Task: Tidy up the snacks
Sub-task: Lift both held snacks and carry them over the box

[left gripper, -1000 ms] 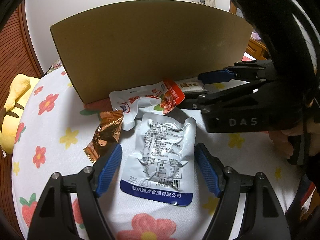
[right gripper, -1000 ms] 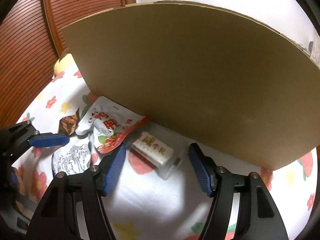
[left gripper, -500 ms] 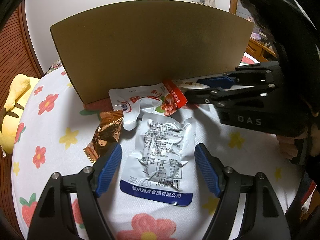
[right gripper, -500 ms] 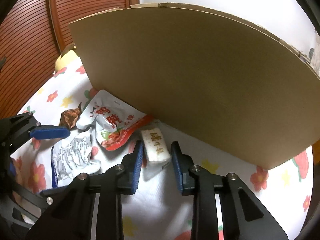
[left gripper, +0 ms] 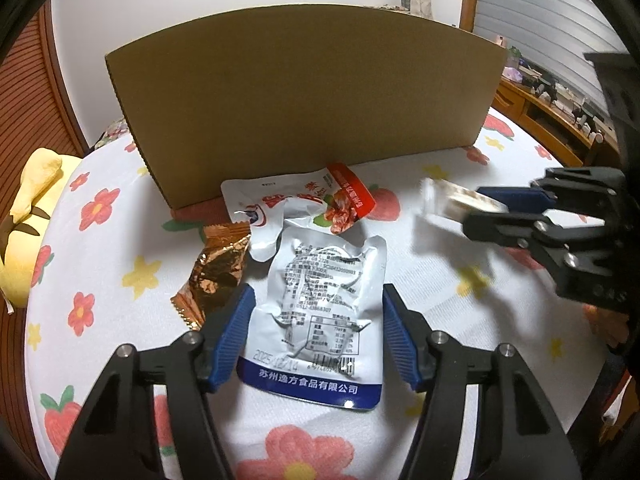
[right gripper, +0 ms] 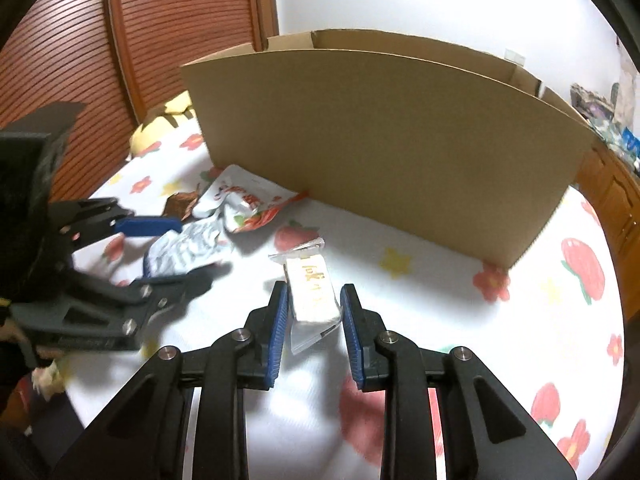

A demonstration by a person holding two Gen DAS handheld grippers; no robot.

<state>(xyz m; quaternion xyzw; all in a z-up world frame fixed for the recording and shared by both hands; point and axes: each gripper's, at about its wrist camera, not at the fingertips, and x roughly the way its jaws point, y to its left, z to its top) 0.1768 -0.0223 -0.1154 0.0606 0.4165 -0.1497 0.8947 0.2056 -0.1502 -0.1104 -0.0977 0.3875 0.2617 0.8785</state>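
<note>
A: Floral tablecloth (left gripper: 420, 264), white weave printed with flowers and strawberries, covers the table. Cardboard box (right gripper: 384, 152) stands upright along the far side, its plain matte wall facing the snacks; top open.

B: Free room?

A: Bare cloth to the right of the pile and in front of the box's right end. On the left edge, a yellow plush toy (left gripper: 28, 216) against a ribbed wooden panel (right gripper: 80, 40).

B: Right gripper (right gripper: 312, 316)?

A: Jaws pinching a small clear-wrapped white snack bar (right gripper: 312, 292), lifted off the cloth, well right of the pile.

B: Left gripper (left gripper: 316, 332)?

A: Jaws have just been closing around the silver foil pouch (left gripper: 320, 304); pads flank its crinkled sides, and I cannot tell if they press. Pouch lies flat, blue band nearest. Beyond it, a white-and-red pouch (left gripper: 296, 204) touches the box base; a copper foil wrapper (left gripper: 216, 272) lies just left.
</note>
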